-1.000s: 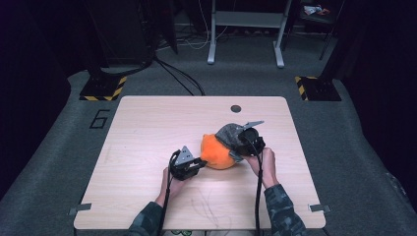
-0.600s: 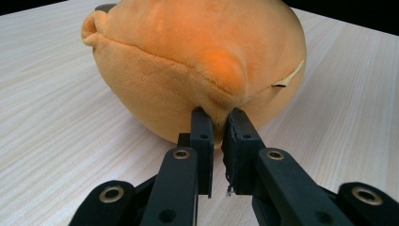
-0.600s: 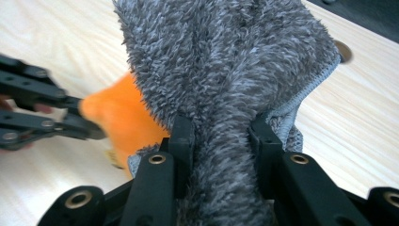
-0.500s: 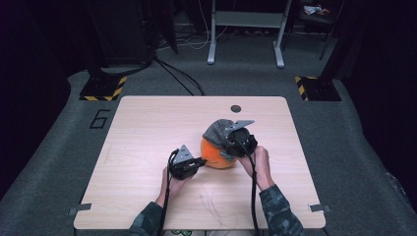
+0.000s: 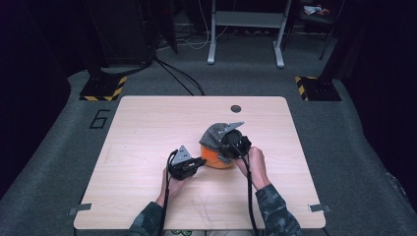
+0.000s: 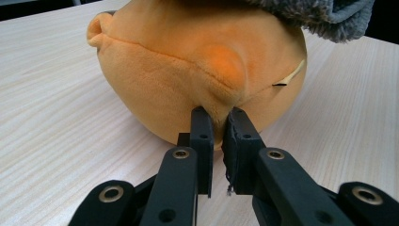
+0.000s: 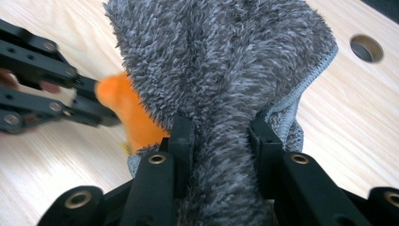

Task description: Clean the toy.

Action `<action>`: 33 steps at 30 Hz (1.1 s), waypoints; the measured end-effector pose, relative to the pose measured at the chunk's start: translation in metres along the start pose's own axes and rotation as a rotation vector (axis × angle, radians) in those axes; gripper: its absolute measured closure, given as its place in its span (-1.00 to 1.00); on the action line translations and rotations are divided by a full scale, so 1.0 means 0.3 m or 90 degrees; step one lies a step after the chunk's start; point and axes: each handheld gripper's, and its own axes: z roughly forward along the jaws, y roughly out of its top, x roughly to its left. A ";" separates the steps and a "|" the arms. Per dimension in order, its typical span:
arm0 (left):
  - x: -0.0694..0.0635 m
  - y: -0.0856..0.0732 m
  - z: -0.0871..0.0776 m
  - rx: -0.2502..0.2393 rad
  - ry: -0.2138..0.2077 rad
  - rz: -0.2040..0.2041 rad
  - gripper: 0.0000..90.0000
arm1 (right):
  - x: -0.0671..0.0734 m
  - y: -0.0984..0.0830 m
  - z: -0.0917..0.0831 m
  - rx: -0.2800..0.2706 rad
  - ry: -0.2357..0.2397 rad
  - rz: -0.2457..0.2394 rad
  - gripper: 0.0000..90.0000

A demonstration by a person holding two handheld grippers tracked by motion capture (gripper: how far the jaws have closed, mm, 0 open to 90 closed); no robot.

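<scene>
A round orange plush [image 5: 214,158] lies near the middle of the wooden table [image 5: 147,128]. A fluffy grey cloth [image 5: 212,133] is draped over its top. My left gripper [image 5: 199,162] reaches in from the plush's left at table level. In the left gripper view its jaws [image 6: 217,117] are shut on a pinch of the orange plush [image 6: 197,70] low on its side. My right gripper [image 5: 224,147] comes in from the right, over the plush. The right gripper view shows that gripper [image 7: 220,129] shut on a thick bunch of the grey cloth [image 7: 221,56].
A round cable hole [image 5: 236,108] sits in the table behind the plush. Bare tabletop stretches to the left and front. Beyond the far edge are grey carpet, a white frame's legs [image 5: 212,54] and black stands with striped bases [image 5: 104,88].
My right gripper has moved left and slightly up, drawing the grey cloth further over the top of the plush. The left gripper stays put on the plush.
</scene>
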 end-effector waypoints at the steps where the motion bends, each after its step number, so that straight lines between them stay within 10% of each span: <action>1: 0.000 -0.001 0.000 -0.001 0.000 0.000 0.84 | -0.010 -0.007 -0.001 -0.001 -0.003 0.001 0.51; 23: 0.006 -0.010 -0.002 -0.009 0.001 -0.005 0.84 | -0.204 -0.171 0.018 0.050 -0.039 0.129 0.51; 33: 0.005 -0.009 -0.001 -0.007 0.000 0.008 0.84 | -0.093 -0.025 -0.056 -0.007 -0.018 0.045 0.51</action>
